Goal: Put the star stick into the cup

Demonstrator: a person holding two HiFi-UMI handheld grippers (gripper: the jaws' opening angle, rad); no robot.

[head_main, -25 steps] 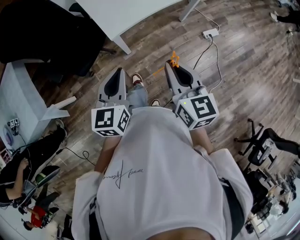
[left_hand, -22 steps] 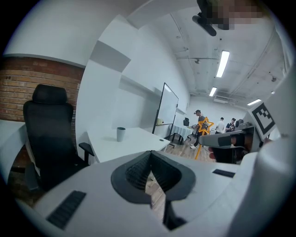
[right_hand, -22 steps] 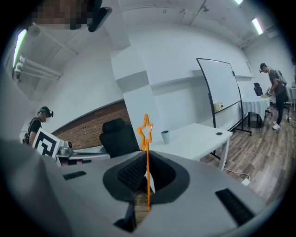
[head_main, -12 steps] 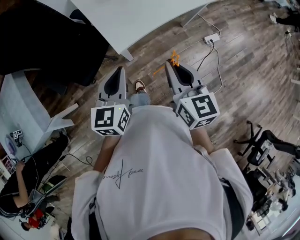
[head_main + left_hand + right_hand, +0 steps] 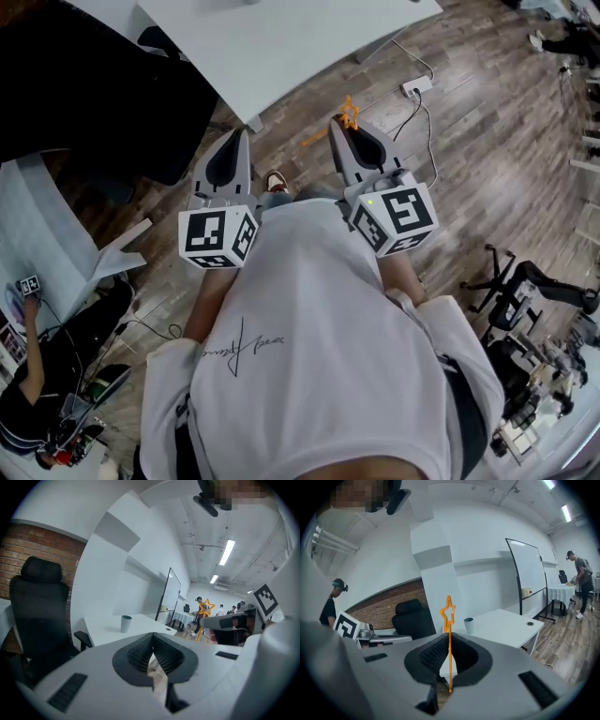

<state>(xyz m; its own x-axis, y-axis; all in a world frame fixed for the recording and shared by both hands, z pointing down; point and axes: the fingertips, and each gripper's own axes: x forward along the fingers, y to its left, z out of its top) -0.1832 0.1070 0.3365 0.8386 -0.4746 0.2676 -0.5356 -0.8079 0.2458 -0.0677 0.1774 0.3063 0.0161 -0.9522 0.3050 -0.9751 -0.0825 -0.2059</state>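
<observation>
An orange star stick [image 5: 449,634] stands upright between the jaws of my right gripper [image 5: 446,649], which is shut on it; its star head [image 5: 348,114] shows past the gripper's tip [image 5: 341,131] in the head view. A small grey-green cup [image 5: 468,625] stands on a white table [image 5: 506,625] ahead. The same cup [image 5: 126,623] appears in the left gripper view. My left gripper [image 5: 152,654] is shut with nothing in it, and is held level with the right one [image 5: 232,150].
A black office chair [image 5: 40,616] stands left of the table. The table's edge [image 5: 281,75] lies just ahead over wooden floor. A power strip and cables [image 5: 415,87] lie on the floor at right. Other people are in the room [image 5: 580,585].
The white table has come closer in the head view as I walk toward it. Both grippers keep their pose, the right still holding the star stick.
</observation>
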